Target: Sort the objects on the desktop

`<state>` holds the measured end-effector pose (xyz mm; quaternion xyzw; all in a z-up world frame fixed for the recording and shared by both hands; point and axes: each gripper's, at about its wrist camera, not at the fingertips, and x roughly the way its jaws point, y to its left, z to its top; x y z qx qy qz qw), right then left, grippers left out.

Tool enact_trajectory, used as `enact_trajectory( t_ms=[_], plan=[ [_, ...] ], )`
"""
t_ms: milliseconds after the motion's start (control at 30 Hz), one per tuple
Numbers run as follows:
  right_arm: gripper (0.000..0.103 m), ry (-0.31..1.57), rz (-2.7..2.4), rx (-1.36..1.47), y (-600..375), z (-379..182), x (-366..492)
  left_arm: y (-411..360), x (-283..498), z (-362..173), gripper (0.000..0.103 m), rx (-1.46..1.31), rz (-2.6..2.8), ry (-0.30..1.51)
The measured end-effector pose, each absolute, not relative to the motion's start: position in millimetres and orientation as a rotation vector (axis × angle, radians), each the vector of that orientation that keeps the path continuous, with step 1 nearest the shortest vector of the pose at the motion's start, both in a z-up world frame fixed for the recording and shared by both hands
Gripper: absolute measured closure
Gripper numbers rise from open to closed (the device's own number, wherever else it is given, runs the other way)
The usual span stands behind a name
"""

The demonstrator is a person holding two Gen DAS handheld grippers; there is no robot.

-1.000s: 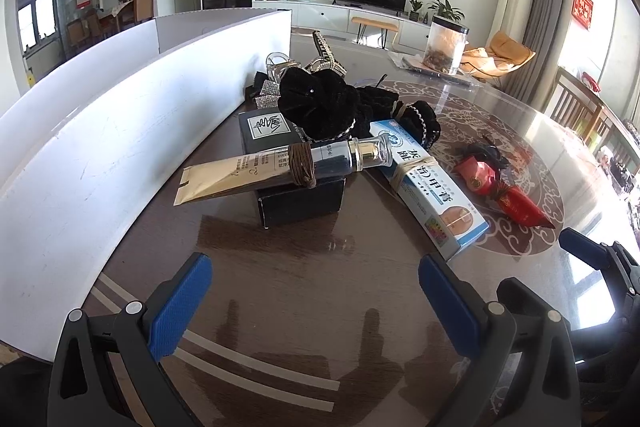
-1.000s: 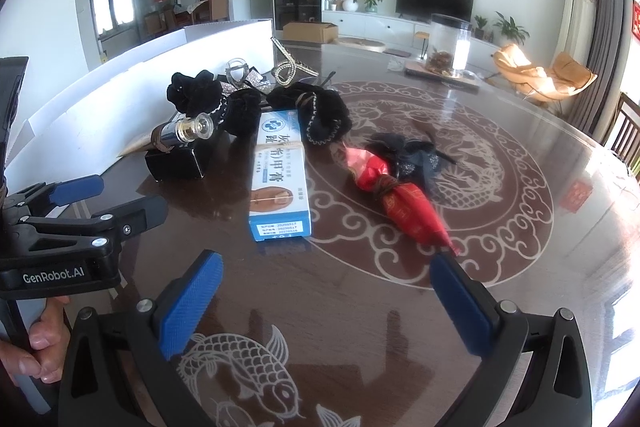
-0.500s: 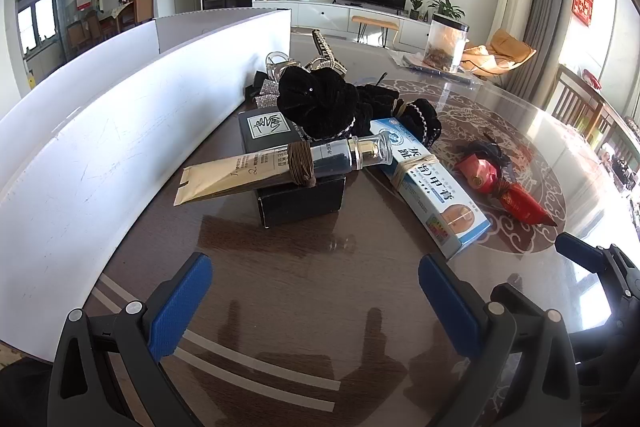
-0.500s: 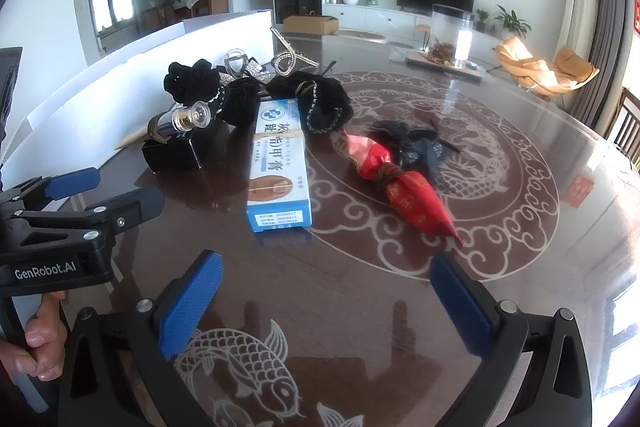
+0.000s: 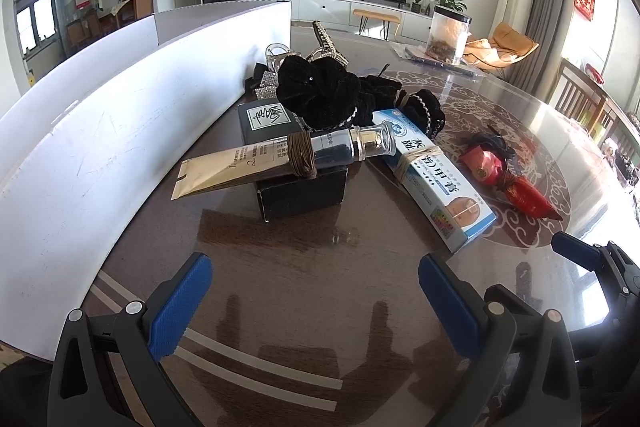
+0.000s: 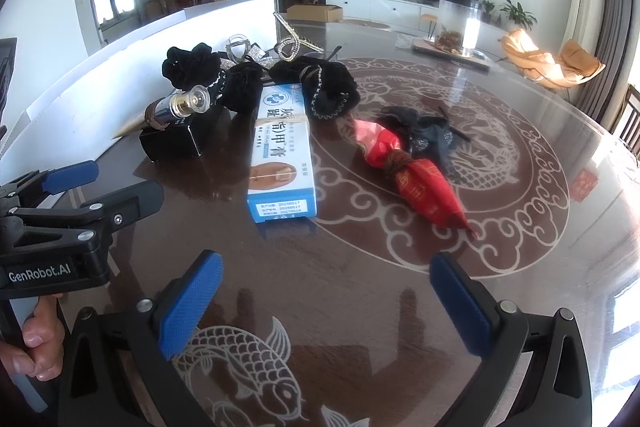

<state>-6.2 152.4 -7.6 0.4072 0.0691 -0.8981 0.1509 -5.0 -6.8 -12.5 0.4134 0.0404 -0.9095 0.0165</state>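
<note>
Status: the left gripper (image 5: 316, 297) and the right gripper (image 6: 326, 301) are both spread wide and hold nothing. Each hovers low over bare tabletop (image 6: 360, 327), short of the clutter. No object appears to have been sorted yet.

Hazards, left to right (left wrist view):

1. White partition board (image 5: 100, 131), 9 to 11 o'clock. It stands on edge close beside the left gripper's left finger. A sideways sweep toward 9 o'clock would probably knock it.
2. Gold-and-black cosmetic tube (image 5: 280, 159), 12 o'clock. It lies across the top of the black box (image 5: 296, 187), crimped end overhanging toward 10 o'clock, with a brown band (image 5: 302, 157) wound round it. It is judged unstable: a nudge to box or tube could roll the tube off.
3. Black velvet scrunchies (image 5: 320, 93), 12 o'clock beyond the box. They rest against the tube and box; lifting one may drag its neighbours. Rhinestone hair clips (image 5: 326, 41) lie just behind.
4. Blue-and-white ointment carton (image 5: 432, 183), 1 o'clock. Its far end is touching the tube's clear cap, so pulling it could disturb the tube.
5. Red foil packet (image 5: 508, 183), 2 o'clock, lying against a dark lace hair bow (image 5: 494, 143); a grasp may catch both.

Clearance: the right gripper's fingers show at 3 o'clock, near the left gripper; converging moves risk collision. The open room is the bare tabletop at 6 o'clock and, in the right wrist view, from 1 to 4 o'clock. The tabletop edge curves at the far right.
</note>
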Motion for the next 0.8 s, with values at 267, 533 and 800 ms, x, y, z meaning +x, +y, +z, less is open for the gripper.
enact_trajectory(
  t_ms=[267,533,800],
  plan=[
    [0.000,0.182,-2.559,1.218,152.0,-12.8,-16.5,-10.1,-9.9,-19.6,0.000,1.359,-2.771,0.144],
    [0.000,0.203,-2.559,1.239,149.2,-15.6,-18.3,-7.0,-10.0,-23.0,0.000,1.386,-2.749,0.105],
    [0.000,0.219,-2.558,1.261,147.3,-18.3,-20.6,-8.0,-14.8,-27.0,0.000,1.413,-2.726,0.105]
  ],
)
